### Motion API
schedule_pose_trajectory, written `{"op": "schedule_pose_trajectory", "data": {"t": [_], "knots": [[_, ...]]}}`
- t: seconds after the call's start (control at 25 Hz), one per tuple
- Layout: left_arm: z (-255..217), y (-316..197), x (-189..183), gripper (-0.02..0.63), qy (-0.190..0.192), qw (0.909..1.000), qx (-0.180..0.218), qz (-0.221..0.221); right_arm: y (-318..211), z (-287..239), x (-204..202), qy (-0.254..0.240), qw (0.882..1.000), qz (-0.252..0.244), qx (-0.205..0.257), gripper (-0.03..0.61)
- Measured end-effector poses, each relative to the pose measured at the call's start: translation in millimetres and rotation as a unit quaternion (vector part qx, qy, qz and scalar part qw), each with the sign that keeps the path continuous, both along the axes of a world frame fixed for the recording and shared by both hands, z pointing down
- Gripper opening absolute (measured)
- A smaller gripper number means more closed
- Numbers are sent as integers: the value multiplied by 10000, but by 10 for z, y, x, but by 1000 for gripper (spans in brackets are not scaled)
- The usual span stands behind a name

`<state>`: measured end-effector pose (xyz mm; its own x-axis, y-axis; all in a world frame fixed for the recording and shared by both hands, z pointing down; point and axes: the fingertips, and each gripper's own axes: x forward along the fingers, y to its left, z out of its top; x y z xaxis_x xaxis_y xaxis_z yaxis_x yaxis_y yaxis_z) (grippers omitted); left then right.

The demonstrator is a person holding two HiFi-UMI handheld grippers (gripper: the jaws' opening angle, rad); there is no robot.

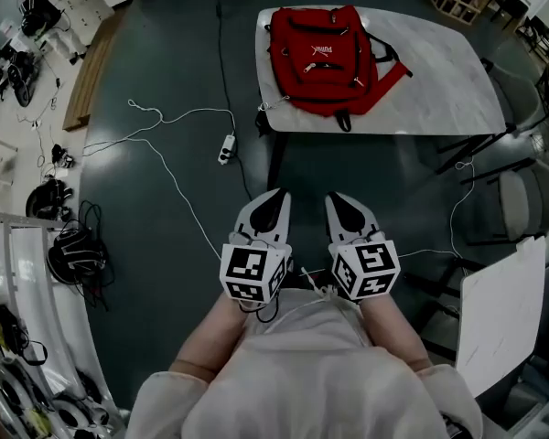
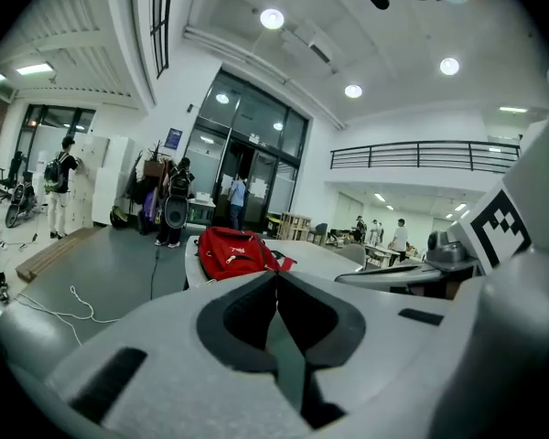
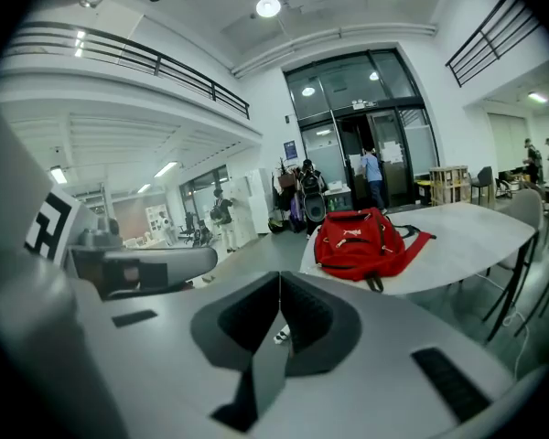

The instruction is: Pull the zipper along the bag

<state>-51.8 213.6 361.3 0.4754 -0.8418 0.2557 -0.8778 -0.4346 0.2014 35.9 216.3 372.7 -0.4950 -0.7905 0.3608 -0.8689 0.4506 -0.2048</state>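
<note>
Red backpack (image 1: 333, 59) lies flat on the white table (image 1: 439, 80), well ahead of both grippers; no contact with either. Left gripper (image 1: 273, 201) and right gripper (image 1: 340, 203) held side by side close to the body; jaws of each pressed together, nothing between them.

There is one red bag (image 1: 329, 58), and it lies on one desk (image 1: 439, 90). Near the desk are two grippers, the left gripper (image 1: 276, 198) and the right gripper (image 1: 337, 199). One power strip (image 1: 226, 147) lies on the floor (image 1: 165, 245) left of the desk.
</note>
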Motion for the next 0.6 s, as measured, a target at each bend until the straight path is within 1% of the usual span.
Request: {"op": "schedule_pose_trajectory", "data": {"t": [0.2, 0.4, 0.6], "knots": [[131, -201, -126, 20, -70, 9998, -189, -13, -218, 140, -171, 113, 9996, -134, -202, 28], [292, -486, -260, 20, -167, 9990, -356, -232, -574, 293, -298, 103, 9987, -365, -338, 28], [388, -1007, -244, 20, -224, 9976, -464, -463, -1199, 315, -279, 46, 9975, -606, -358, 28]]}}
